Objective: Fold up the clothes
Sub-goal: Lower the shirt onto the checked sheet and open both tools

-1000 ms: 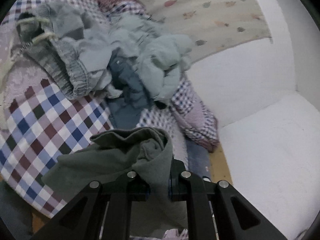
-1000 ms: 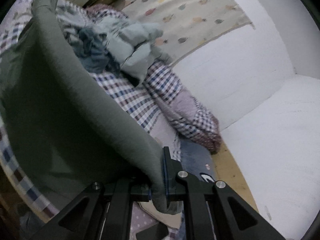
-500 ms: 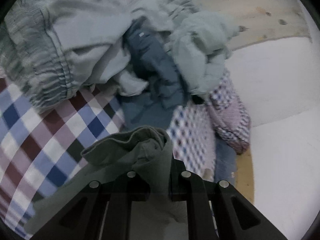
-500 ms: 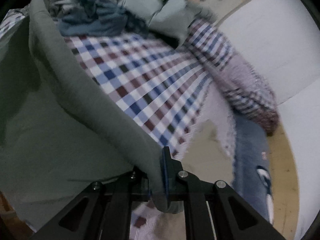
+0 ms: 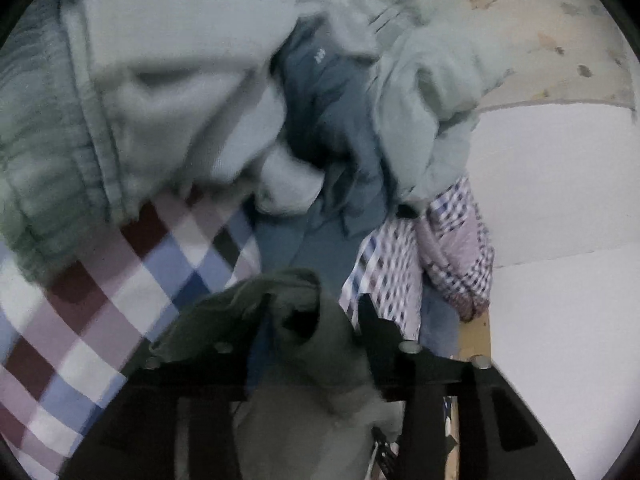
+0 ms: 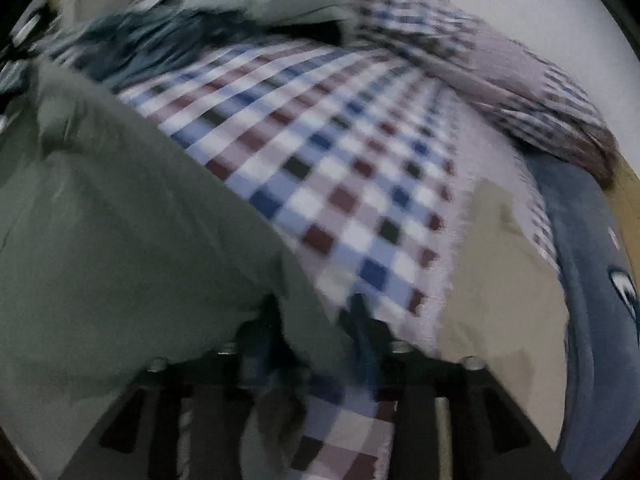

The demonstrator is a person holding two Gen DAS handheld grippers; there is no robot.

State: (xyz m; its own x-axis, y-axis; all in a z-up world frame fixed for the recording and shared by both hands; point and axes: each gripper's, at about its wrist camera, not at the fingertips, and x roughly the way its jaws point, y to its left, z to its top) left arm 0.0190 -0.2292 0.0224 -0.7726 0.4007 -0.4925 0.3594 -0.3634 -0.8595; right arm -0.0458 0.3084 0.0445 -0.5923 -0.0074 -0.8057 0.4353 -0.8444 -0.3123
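Olive-green garment point(image 6: 120, 240) at the lower left of the right wrist view, stretched as a broad sheet from the right gripper point(image 6: 316, 344). Same garment point(image 5: 304, 344) bunched at the bottom centre of the left wrist view, pinched in the left gripper point(image 5: 316, 320). Held by 2 points of one edge, probably to keep the cloth spread and taut for laying flat on the checked bedspread point(image 6: 320, 168) as a first fold. Both claws narrow, each clamped on a fold of green cloth. Both tilted low over the bed, pointing toward the far side; heavy blur, so exact height over the bedspread unclear. Beyond, in the upper half of the left view, a pile of unfolded clothes point(image 5: 208, 92), pale grey and dark blue. White wall point(image 5: 560, 184) at right.
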